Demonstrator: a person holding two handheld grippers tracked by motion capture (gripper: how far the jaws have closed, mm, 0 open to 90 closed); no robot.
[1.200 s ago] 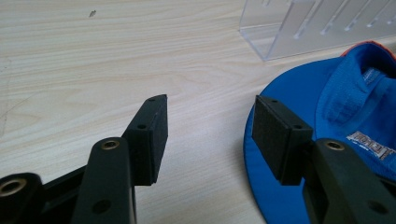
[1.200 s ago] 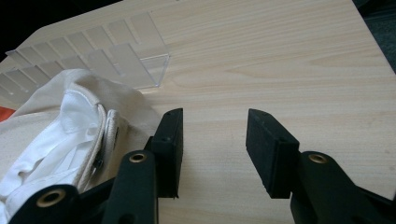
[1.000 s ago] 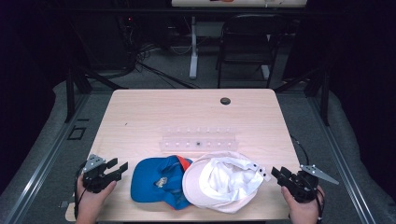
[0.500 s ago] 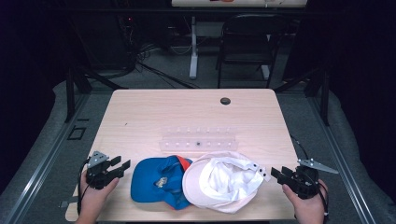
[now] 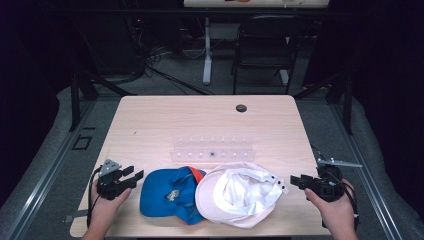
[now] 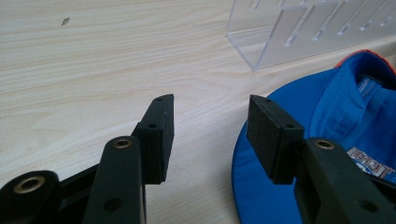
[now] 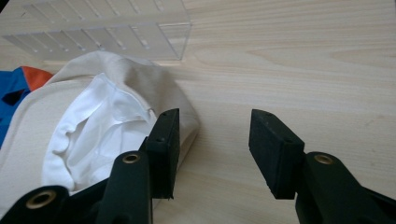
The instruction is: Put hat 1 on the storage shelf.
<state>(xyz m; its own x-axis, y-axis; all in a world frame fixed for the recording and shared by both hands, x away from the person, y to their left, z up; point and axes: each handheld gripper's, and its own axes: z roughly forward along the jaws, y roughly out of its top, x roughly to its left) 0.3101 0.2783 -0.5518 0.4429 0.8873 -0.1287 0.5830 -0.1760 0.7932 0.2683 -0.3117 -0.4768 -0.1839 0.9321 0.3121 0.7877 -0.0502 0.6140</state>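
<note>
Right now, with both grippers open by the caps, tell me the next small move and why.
Probably ease the left gripper forward onto the blue cap: its brim edge lies just at the open jaws, nothing is gripped, and the white cap overlaps the blue one's far side.

Light wood desk (image 5: 150, 125) w/ a small dark round grommet (image 5: 241, 108) near its far edge. Beyond the desk, on grey floor: a black chair (image 5: 265, 50), a white post leg (image 5: 207, 55) of another desk & loose cables (image 5: 165, 75). Black stand legs (image 5: 85, 90) at far left, another set (image 5: 340, 90) at far right.
</note>
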